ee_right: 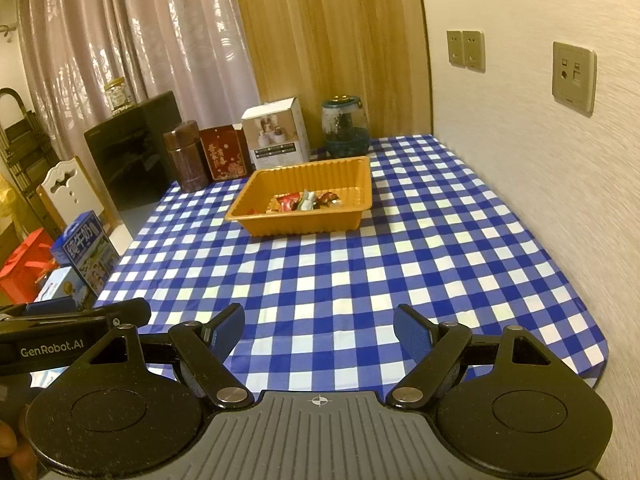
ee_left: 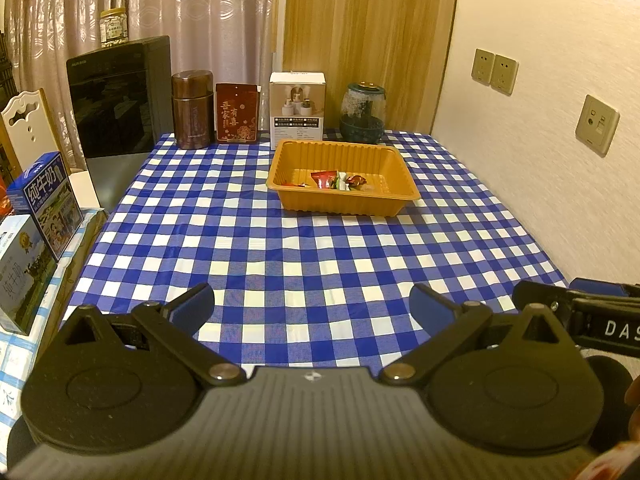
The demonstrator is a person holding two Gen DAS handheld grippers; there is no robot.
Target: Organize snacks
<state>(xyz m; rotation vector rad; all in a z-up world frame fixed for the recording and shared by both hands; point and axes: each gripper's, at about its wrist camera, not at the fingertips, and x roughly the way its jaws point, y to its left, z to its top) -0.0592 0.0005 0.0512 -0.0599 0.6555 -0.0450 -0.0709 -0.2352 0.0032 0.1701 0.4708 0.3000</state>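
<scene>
An orange plastic tray [ee_left: 298, 202] [ee_right: 256, 224] rests toward the far side of a blue-and-white checked tablecloth. Several wrapped snacks [ee_left: 334, 180] [ee_right: 306, 201] lie together inside it. My left gripper [ee_left: 312, 306] hovers over the near part of the table, open, nothing between its blue pads. My right gripper [ee_right: 319, 330] is beside it, also open and empty; its side shows at the right edge of the left wrist view. Both grippers are well short of the tray.
Along the table's back edge stand a brown canister [ee_left: 193, 110], a red box [ee_left: 237, 112], a white carton [ee_left: 297, 108] and a glass jar [ee_left: 363, 107]. Blue milk cartons [ee_left: 44, 200] sit off the left side. A wall with sockets [ee_right: 574, 76] borders the right.
</scene>
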